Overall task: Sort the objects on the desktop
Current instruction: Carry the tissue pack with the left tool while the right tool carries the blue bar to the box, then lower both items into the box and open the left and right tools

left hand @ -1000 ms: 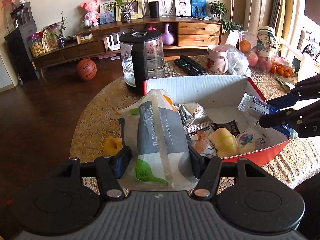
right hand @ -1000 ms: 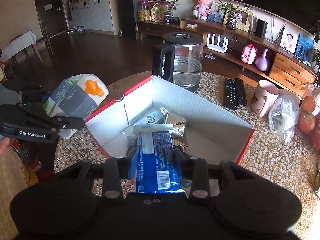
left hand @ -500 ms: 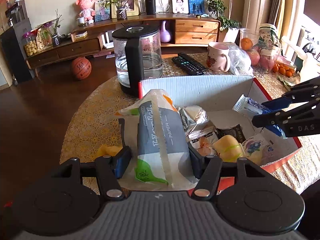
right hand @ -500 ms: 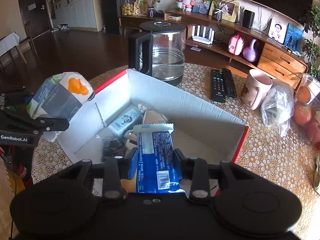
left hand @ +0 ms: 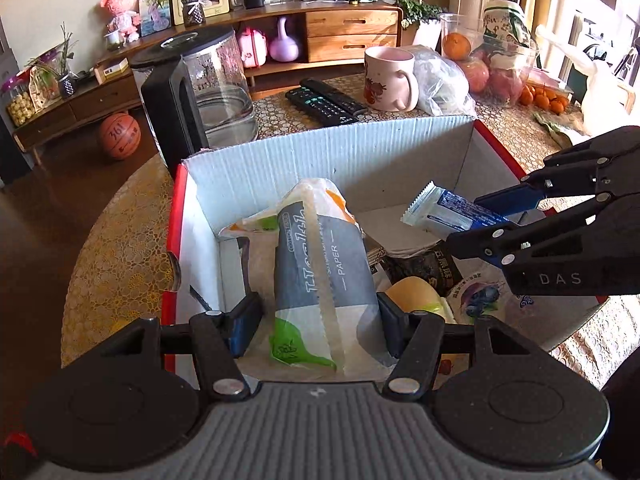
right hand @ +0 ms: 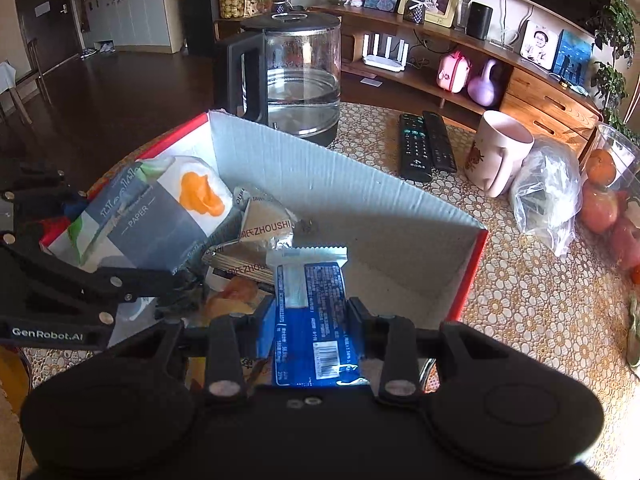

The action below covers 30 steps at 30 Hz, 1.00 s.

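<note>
My left gripper (left hand: 320, 312) is shut on a grey and white tissue pack (left hand: 320, 264) and holds it over the left end of the red-edged cardboard box (left hand: 328, 160). The pack also shows in the right wrist view (right hand: 152, 216). My right gripper (right hand: 310, 316) is shut on a blue snack packet (right hand: 310, 316) and holds it over the box's right part; the packet also shows in the left wrist view (left hand: 448, 212). Several snack packets (right hand: 264, 228) and a yellow item (left hand: 412, 292) lie inside the box.
A glass kettle (right hand: 296, 72) stands just behind the box. Two remotes (right hand: 424, 144), a pink mug (right hand: 500, 152), a plastic bag (right hand: 548, 196) and fruit (left hand: 500, 72) lie on the patterned table to the right. The table edge drops off on the left.
Both grippers have moved forward over the box with their loads. The tissue pack, which was in front of the box's left end, now hangs inside its walls.
</note>
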{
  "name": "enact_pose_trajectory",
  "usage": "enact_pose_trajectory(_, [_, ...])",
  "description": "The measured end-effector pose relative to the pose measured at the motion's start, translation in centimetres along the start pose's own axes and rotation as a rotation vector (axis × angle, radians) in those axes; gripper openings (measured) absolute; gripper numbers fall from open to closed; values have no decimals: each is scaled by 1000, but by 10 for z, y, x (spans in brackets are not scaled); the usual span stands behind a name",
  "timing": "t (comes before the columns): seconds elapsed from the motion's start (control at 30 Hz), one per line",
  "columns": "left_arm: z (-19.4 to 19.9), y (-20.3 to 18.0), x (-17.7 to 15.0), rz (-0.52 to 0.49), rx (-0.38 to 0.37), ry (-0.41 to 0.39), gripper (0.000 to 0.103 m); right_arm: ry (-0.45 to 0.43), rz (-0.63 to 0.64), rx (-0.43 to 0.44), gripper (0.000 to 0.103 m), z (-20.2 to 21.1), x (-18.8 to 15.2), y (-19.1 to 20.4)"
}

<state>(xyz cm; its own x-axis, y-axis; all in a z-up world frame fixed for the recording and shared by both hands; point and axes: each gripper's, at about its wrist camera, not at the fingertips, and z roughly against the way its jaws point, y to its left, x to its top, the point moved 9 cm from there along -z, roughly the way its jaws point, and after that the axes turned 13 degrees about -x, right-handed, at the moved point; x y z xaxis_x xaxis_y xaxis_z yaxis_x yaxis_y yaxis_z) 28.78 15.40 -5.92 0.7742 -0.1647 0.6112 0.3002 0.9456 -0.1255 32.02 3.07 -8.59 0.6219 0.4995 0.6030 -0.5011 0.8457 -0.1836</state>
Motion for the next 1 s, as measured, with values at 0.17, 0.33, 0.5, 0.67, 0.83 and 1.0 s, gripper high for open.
enact_pose_trajectory(0.17, [-14, -1, -1, -18, 2, 27, 60, 12, -2, -9, 36, -13, -2, 0])
enact_pose_trajectory(0.33, [-25, 1, -5, -16, 2, 63, 60, 30, -6, -15, 36, -24, -4, 0])
enact_pose_trajectory(0.5, [-36, 6, -10, -3, 6, 95, 60, 42, -3, -9, 36, -29, -8, 1])
enact_pose_trajectory(0.67, [-43, 9, -18, -3, 15, 132, 60, 47, 0, -10, 36, -32, -9, 3])
enact_pose_trajectory(0.83, [-47, 11, -22, 1, 24, 149, 60, 46, 8, -8, 36, -32, -8, 5])
enact_pose_trajectory(1.0, [-49, 10, -21, 5, 35, 166, 60, 41, 23, 2, 36, -34, -8, 10])
